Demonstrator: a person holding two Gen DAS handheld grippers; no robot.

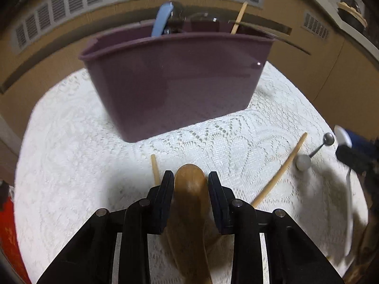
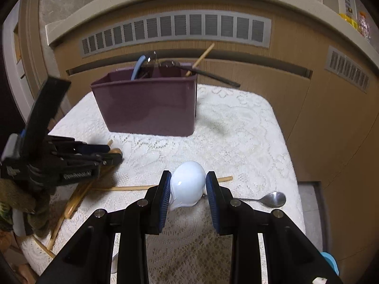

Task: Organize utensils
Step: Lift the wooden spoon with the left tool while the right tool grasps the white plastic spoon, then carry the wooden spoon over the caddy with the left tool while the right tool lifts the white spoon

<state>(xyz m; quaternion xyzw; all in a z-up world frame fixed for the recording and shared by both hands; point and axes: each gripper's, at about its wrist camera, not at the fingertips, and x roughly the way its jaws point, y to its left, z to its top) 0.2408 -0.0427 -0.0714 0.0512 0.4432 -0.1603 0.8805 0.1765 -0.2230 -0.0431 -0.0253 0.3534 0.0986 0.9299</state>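
My left gripper (image 1: pixel 190 177) is shut on the bowl of a brown wooden spoon (image 1: pixel 189 189), whose handle runs back under the fingers. It hovers low over the white lace cloth (image 1: pixel 71 165), in front of the purple bin (image 1: pixel 170 82). The bin holds a blue-handled utensil (image 1: pixel 161 20), a chopstick (image 1: pixel 239 17) and a dark long utensil. My right gripper (image 2: pixel 188 177) is shut on the bowl of a white spoon (image 2: pixel 188 185), above the cloth and nearer than the bin (image 2: pixel 146 108). The left gripper (image 2: pixel 113 157) shows at the left of the right wrist view.
Loose chopsticks (image 1: pixel 279 170) (image 2: pixel 132 188) lie on the cloth, several of them at its left edge. A metal spoon (image 2: pixel 272 198) lies right of my right gripper. A small white round thing (image 1: pixel 303 162) sits by its handle. A brown cabinet with vents (image 2: pixel 177 28) stands behind the table.
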